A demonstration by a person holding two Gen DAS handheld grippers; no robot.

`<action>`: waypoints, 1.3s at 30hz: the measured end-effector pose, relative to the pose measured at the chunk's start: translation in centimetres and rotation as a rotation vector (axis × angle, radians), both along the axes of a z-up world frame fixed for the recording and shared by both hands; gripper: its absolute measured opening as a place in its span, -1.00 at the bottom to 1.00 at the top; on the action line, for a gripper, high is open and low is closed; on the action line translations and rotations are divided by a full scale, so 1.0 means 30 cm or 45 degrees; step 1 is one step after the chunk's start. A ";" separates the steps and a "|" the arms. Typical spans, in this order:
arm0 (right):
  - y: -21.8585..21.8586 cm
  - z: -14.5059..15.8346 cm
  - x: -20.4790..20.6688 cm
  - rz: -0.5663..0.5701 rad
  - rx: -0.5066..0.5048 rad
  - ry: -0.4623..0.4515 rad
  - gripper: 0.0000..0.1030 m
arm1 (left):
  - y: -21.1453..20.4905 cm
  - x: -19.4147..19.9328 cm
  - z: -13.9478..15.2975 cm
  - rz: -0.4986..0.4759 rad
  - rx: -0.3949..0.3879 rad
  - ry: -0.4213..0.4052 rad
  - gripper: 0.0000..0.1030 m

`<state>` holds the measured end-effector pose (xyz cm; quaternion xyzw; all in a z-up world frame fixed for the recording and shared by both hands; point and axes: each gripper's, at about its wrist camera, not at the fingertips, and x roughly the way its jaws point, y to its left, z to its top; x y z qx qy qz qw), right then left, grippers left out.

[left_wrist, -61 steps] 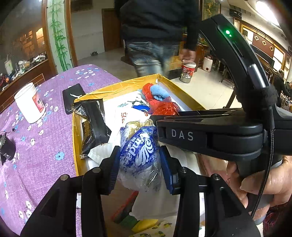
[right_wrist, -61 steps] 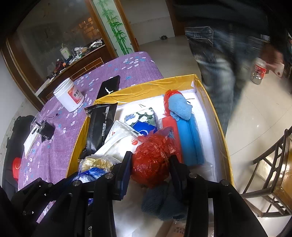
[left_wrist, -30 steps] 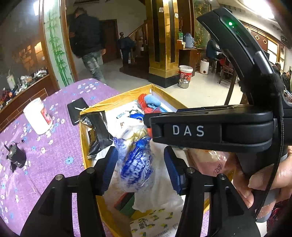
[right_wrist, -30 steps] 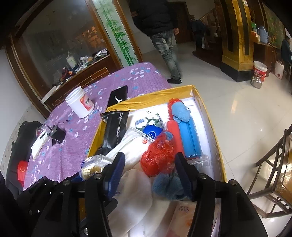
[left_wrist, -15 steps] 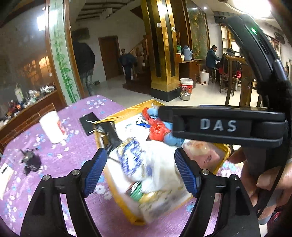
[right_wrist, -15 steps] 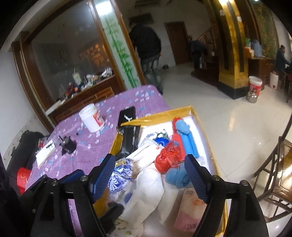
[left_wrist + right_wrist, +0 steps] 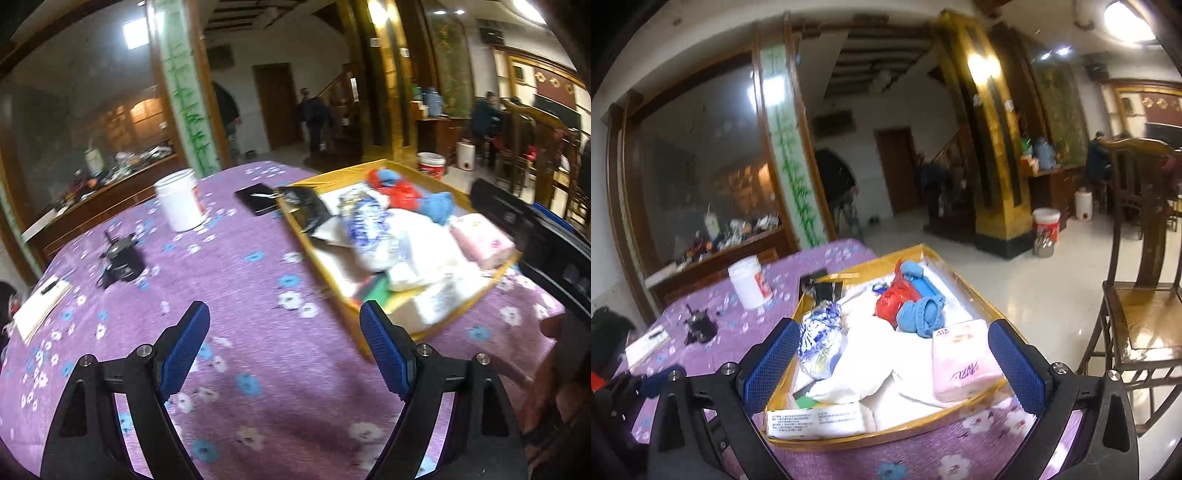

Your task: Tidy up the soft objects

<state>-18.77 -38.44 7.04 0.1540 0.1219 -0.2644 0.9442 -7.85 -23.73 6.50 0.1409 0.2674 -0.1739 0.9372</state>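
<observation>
Purple flowered surface looks basically sorted: the soft stuff all sits inside the yellow tray, both left tongs and right tongs just opened wide, holding nothing.

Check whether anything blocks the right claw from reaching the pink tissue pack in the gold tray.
Nothing visible does. The right claw is open and empty, just short of the tray's near rim. The pink tissue pack lies uncovered on top at the near right corner, beside white bags.
</observation>
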 end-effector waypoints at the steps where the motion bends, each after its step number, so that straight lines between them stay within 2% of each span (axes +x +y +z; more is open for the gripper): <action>1: 0.016 -0.006 0.004 -0.002 -0.008 -0.015 1.00 | 0.004 0.006 -0.004 0.009 0.000 0.004 0.62; 6: 0.056 -0.001 0.012 0.006 -0.030 -0.028 1.00 | 0.023 0.008 -0.005 0.013 -0.024 0.000 0.62; 10: 0.057 -0.001 -0.004 -0.008 -0.028 -0.039 1.00 | 0.005 -0.003 -0.009 0.061 0.053 -0.063 0.62; 18: 0.070 0.001 -0.026 -0.005 -0.050 -0.069 1.00 | -0.003 -0.014 -0.014 0.059 0.097 -0.101 0.62; 39: 0.079 0.007 -0.021 -0.003 -0.072 -0.055 1.00 | -0.001 -0.007 -0.026 0.058 0.122 -0.073 0.62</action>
